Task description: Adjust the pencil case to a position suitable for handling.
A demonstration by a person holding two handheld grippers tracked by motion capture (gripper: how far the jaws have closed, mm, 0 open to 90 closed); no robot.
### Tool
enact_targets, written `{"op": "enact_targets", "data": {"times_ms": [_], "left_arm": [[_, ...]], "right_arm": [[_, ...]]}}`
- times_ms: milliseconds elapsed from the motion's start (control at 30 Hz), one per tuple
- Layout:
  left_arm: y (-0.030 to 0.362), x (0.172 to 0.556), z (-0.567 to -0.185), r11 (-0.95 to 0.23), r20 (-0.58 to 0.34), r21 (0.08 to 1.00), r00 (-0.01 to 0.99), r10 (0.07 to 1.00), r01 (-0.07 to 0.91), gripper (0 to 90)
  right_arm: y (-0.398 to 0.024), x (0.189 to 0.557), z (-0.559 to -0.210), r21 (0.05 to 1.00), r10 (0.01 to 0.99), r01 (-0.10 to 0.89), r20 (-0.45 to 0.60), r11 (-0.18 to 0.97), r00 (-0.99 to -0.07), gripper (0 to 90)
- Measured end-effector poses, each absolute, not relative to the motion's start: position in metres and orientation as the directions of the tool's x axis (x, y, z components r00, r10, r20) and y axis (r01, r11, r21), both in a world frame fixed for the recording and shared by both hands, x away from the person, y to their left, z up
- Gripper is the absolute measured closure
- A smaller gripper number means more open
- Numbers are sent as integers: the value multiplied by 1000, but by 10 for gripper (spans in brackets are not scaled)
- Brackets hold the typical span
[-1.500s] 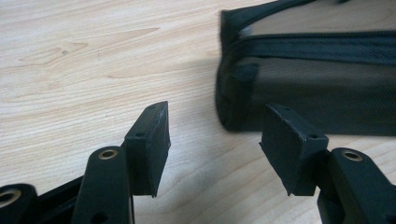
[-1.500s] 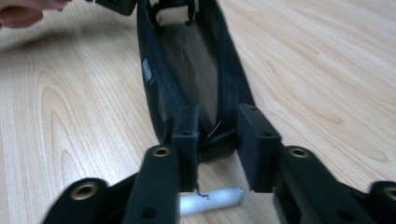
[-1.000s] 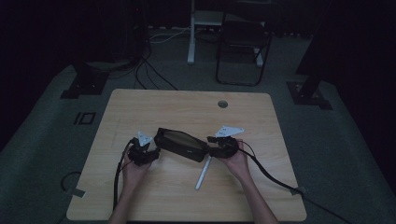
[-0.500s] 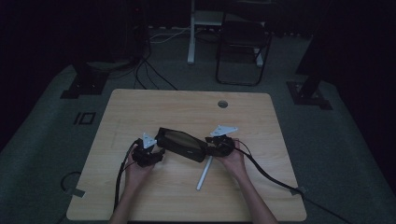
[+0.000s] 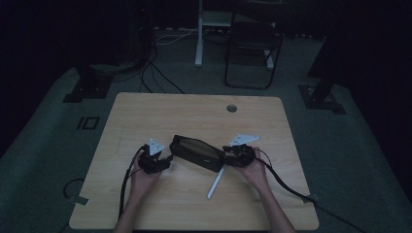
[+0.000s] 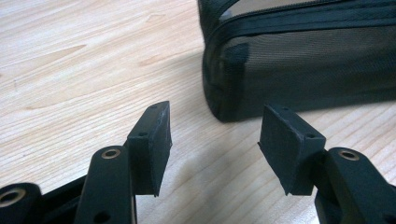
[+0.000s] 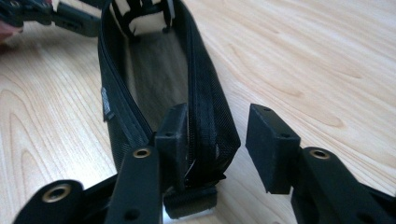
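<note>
Pencil case (image 5: 197, 152): black mesh, long and soft-sided, lying slantwise on the near half of the table between the two grippers. Its top zip is undone, and the right gripper view looks down the open mouth along both zip tracks (image 7: 198, 107) into the dim inside.

Table (image 5: 194, 109): light wood-grain top with a round cable hole (image 5: 231, 108) near the far edge. It carries the case, both grippers and one loose item.

Left gripper (image 5: 164, 160): held in the person's left hand (image 5: 141, 175), just beside the left end of the case. In the left gripper view the jaws stand apart over bare wood with nothing between the pads; the case corner (image 6: 224, 84) lies a little beyond the tips, not touched.

Right gripper (image 5: 229, 154): held in the person's right hand (image 5: 255, 170) at the right end of the case. Its jaws have just been closing and stand partly open. One pad sits inside the mouth against the zip edge; the other pad is outside the case wall with a clear gap. The wall lies between them, not pinched.

White stick (image 5: 215, 182): thin, pen-like, lying on the table just in front of the case's right end, beside the right hand.
</note>
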State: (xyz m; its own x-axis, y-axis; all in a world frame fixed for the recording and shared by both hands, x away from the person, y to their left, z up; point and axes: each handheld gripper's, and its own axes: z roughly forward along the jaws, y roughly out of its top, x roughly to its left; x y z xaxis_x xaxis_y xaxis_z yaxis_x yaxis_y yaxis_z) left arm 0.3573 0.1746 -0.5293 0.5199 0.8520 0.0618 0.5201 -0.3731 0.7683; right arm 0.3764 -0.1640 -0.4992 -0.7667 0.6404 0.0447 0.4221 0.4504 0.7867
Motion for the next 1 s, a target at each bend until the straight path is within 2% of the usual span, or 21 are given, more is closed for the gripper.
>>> {"op": "enact_targets", "data": {"times_ms": [133, 233, 467, 633, 767, 867, 1000], "left_arm": [[173, 357, -530, -383, 69, 766, 526, 848, 517, 432], [173, 356, -530, -382, 68, 763, 523, 849, 521, 428], [173, 356, -530, -384, 69, 760, 523, 850, 524, 422], [171, 356, -531, -393, 72, 755, 529, 846, 525, 417], [172, 355, -531, -393, 71, 756, 530, 845, 524, 415], [172, 356, -531, -391, 69, 754, 529, 846, 528, 415], [171, 355, -532, -395, 71, 752, 532, 844, 527, 414]], "right_arm": [[-182, 361, -486, 838, 667, 399, 57, 372, -743, 475], [-197, 343, -480, 846, 686, 385, 31, 370, -727, 455], [-213, 313, -509, 772, 731, 498, 64, 396, -680, 393], [-203, 297, -531, 731, 753, 566, 109, 381, -649, 357], [-198, 291, -535, 708, 781, 594, 96, 382, -617, 358], [-194, 286, -541, 682, 799, 609, 61, 404, -598, 429], [-195, 291, -541, 686, 808, 598, 23, 415, -588, 601]]}}
